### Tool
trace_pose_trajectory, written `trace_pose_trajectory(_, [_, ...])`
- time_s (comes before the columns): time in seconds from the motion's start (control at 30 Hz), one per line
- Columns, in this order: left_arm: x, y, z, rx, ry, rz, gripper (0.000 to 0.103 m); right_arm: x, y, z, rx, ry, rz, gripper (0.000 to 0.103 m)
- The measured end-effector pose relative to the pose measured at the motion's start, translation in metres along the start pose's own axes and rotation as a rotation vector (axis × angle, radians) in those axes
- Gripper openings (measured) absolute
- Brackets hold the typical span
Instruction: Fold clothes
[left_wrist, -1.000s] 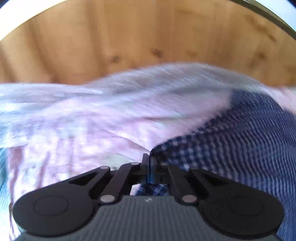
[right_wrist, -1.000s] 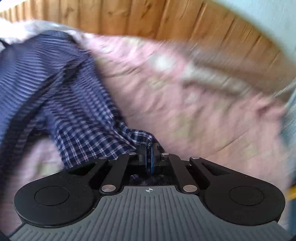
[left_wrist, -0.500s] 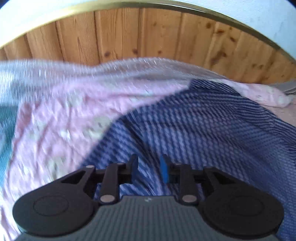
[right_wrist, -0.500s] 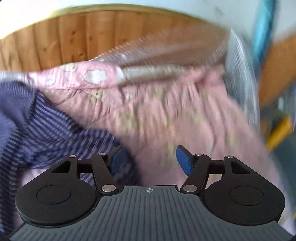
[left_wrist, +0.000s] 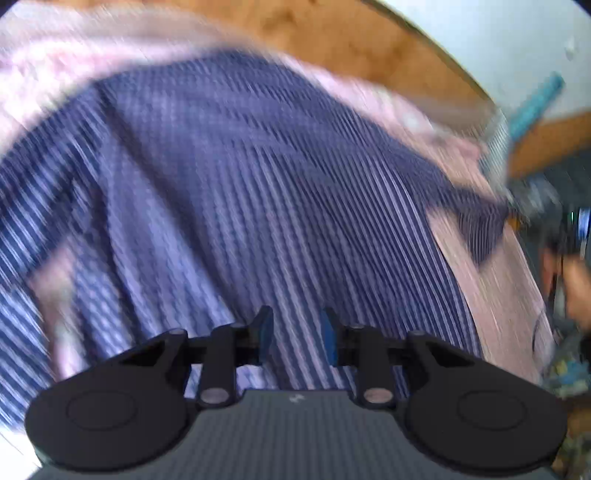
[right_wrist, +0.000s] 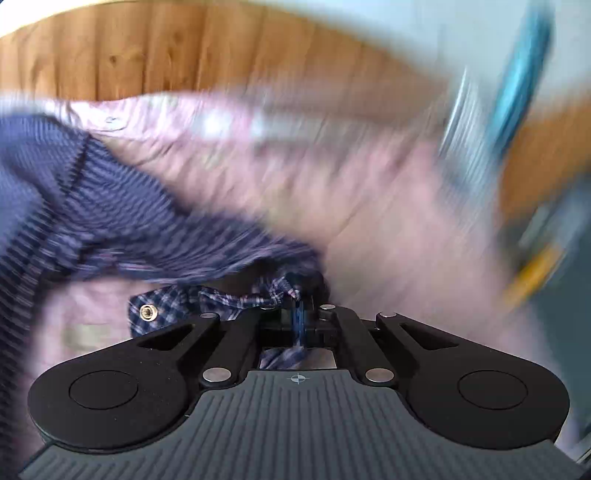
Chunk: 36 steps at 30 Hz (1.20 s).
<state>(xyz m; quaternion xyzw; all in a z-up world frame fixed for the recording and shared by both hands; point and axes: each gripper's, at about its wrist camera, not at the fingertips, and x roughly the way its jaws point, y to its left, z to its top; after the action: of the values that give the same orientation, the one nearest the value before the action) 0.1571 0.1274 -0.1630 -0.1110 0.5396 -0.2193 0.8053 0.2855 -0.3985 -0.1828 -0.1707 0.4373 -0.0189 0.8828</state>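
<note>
A navy checked shirt (left_wrist: 229, 192) lies spread over a pink bedcover (left_wrist: 491, 295), filling most of the left wrist view. My left gripper (left_wrist: 295, 334) hovers just over the cloth, open, with nothing between its blue pads. In the right wrist view the same shirt (right_wrist: 74, 221) trails off to the left, and a corner with a brass snap (right_wrist: 147, 313) lies close in front. My right gripper (right_wrist: 300, 314) is shut on a bunched edge of that shirt. Both views are blurred by motion.
A wooden plank wall (right_wrist: 184, 55) runs behind the bed. A teal bar (right_wrist: 517, 81) and a yellow object (right_wrist: 535, 269) blur at the right edge. A person's hand (left_wrist: 576, 288) shows at the far right of the left wrist view.
Both grippers let go of the shirt half a second ago. Since then the right one has shut on a shirt edge again; the left stays open and has swung right over the cloth.
</note>
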Motion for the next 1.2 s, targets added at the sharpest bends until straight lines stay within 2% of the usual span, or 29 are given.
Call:
trace_pose_trajectory(0.07, [0.011,-0.012,-0.027,0.023,0.058,0.003,0.027,-0.005,0.004,-0.013,-0.147,0.013,-0.064,0.0])
trace_pose_trajectory(0.13, [0.02,-0.021,-0.056,0.033,0.118,0.037,0.027,-0.009,0.007,-0.026,-0.294,0.025,-0.128,0.002])
trace_pose_trajectory(0.2, [0.02,-0.029,-0.083,0.024,0.144,0.065,0.028,-0.014,0.011,-0.039,-0.441,0.038,-0.192,0.028])
trace_pose_trajectory(0.23, [0.017,-0.034,-0.096,0.018,0.146,0.074,0.029,-0.016,0.013,-0.045,-0.514,0.044,-0.224,0.054])
trace_pose_trajectory(0.3, [0.01,-0.042,-0.118,0.005,0.159,0.105,0.029,-0.02,0.014,-0.058,-0.632,0.056,-0.273,0.05])
trace_pose_trajectory(0.33, [0.006,-0.045,-0.127,-0.004,0.166,0.123,0.029,-0.024,0.004,-0.065,-0.514,0.063,-0.209,0.051])
trace_pose_trajectory(0.37, [0.003,-0.048,-0.135,-0.018,0.17,0.138,0.029,-0.027,-0.007,-0.072,-0.397,0.069,-0.146,0.058])
trace_pose_trajectory(0.4, [-0.001,-0.049,-0.143,-0.038,0.176,0.155,0.029,-0.03,-0.017,-0.079,-0.285,0.074,-0.083,0.06])
trace_pose_trajectory(0.53, [-0.015,-0.055,-0.173,-0.194,0.22,0.22,0.029,-0.039,-0.048,-0.104,0.0,0.052,0.129,0.063])
trace_pose_trajectory(0.63, [-0.017,-0.07,-0.179,-0.222,0.28,0.304,0.029,-0.036,-0.076,-0.1,0.159,0.008,0.243,0.064])
trace_pose_trajectory(0.7, [-0.019,-0.085,-0.171,-0.207,0.284,0.342,0.029,-0.02,-0.111,-0.081,0.33,-0.017,0.3,0.068])
trace_pose_trajectory(0.83, [-0.022,-0.117,-0.142,-0.185,0.213,0.353,0.031,0.038,-0.192,-0.057,0.767,-0.042,0.353,0.071])
trace_pose_trajectory(0.97, [-0.018,-0.147,-0.126,-0.144,0.162,0.348,0.038,0.097,-0.234,-0.03,0.85,-0.055,0.274,0.071])
trace_pose_trajectory(1.07, [-0.008,-0.158,-0.118,-0.108,0.167,0.365,0.039,0.133,-0.238,-0.003,0.731,-0.054,0.266,0.071])
trace_pose_trajectory(1.17, [0.008,-0.158,-0.121,-0.112,0.186,0.385,0.039,0.163,-0.227,0.021,0.572,-0.026,0.33,0.071])
trace_pose_trajectory(1.2, [0.014,-0.157,-0.123,-0.125,0.196,0.393,0.039,0.168,-0.221,0.027,0.513,-0.02,0.335,0.068])
